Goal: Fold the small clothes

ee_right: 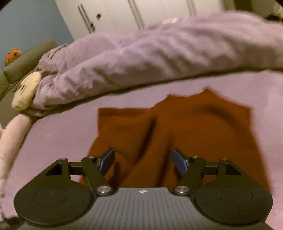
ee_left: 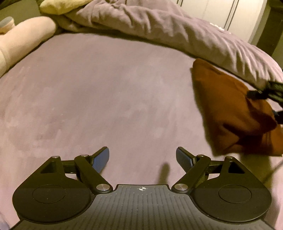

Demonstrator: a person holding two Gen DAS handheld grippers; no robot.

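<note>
A small rust-orange garment (ee_right: pixel 185 131) lies rumpled on the lilac bed sheet (ee_right: pixel 61 141), straight ahead of my right gripper (ee_right: pixel 143 160). That gripper is open and empty, its blue pads over the garment's near edge. In the left wrist view the garment (ee_left: pixel 230 109) lies at the right. My left gripper (ee_left: pixel 142 159) is open and empty over bare sheet (ee_left: pixel 106 97), to the garment's left. The right gripper (ee_left: pixel 268 92) shows dark and blurred at the far right edge, over the garment.
A bunched lilac duvet (ee_right: pixel 150 56) runs across the back of the bed. A pale pink pillow (ee_left: pixel 23 39) and a cream plush toy (ee_right: pixel 26 90) lie at the left. White wardrobe doors (ee_right: pixel 123 14) stand behind.
</note>
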